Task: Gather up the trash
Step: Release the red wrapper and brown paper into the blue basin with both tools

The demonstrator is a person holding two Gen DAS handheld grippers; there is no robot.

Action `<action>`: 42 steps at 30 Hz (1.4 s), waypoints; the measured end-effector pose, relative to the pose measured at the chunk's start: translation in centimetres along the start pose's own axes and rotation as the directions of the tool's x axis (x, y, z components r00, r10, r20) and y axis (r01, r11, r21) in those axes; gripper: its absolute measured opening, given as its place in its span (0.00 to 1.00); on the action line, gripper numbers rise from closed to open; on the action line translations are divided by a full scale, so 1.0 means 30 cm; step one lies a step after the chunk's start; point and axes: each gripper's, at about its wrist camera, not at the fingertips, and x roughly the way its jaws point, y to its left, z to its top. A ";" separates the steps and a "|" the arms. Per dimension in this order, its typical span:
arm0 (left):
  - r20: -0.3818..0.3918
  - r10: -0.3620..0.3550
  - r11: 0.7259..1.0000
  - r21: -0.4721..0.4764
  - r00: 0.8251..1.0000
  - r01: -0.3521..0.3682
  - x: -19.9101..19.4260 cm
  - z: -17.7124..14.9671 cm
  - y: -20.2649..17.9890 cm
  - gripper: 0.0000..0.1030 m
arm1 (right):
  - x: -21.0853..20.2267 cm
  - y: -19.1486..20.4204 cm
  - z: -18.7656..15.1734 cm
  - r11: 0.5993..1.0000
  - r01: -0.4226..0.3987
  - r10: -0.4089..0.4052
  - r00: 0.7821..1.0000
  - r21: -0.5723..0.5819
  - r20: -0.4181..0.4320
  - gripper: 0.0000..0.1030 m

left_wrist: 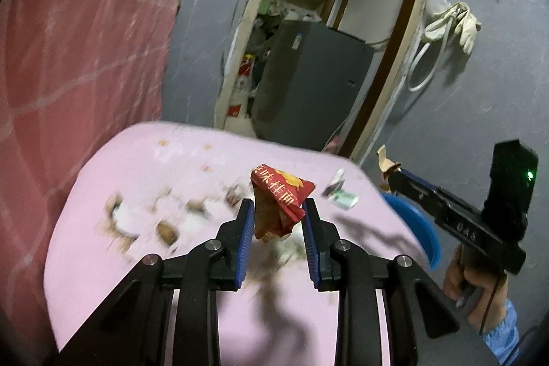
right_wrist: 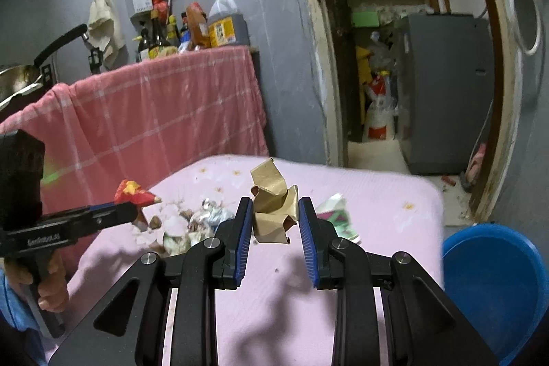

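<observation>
My left gripper (left_wrist: 278, 211) is shut on a crumpled red noodle wrapper (left_wrist: 279, 194) and holds it above the pink table (left_wrist: 137, 263). It also shows in the right wrist view (right_wrist: 135, 194), with the red wrapper (right_wrist: 132, 191) at its tip. My right gripper (right_wrist: 272, 211) is shut on a crumpled brown paper (right_wrist: 272, 208) above the table (right_wrist: 394, 194). It also shows in the left wrist view (left_wrist: 389, 172), over the table's right edge. A pile of scraps (right_wrist: 192, 225) and a green-white wrapper (right_wrist: 338, 215) lie on the table.
A blue plastic bucket (right_wrist: 494, 287) stands on the floor to the right of the table. A pink checked cloth (right_wrist: 154, 112) hangs over a counter with bottles at the left. A doorway with a grey cabinet (right_wrist: 442, 91) is behind.
</observation>
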 end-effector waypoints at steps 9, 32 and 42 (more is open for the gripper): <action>0.082 -0.080 0.993 0.088 0.993 0.072 0.083 0.092 -0.196 0.23 | -0.232 -0.095 0.094 0.991 0.125 -0.130 0.973 0.037 0.191 0.25; -0.080 -0.216 0.957 0.182 0.973 0.227 0.569 0.063 -0.699 0.23 | -0.465 -0.556 -0.037 0.869 0.381 -0.446 0.880 0.315 0.166 0.29; -0.240 -0.194 0.959 0.159 0.951 0.236 0.746 -0.028 -0.743 0.41 | -0.418 -0.718 -0.156 0.810 0.372 -0.428 0.904 0.452 0.023 0.37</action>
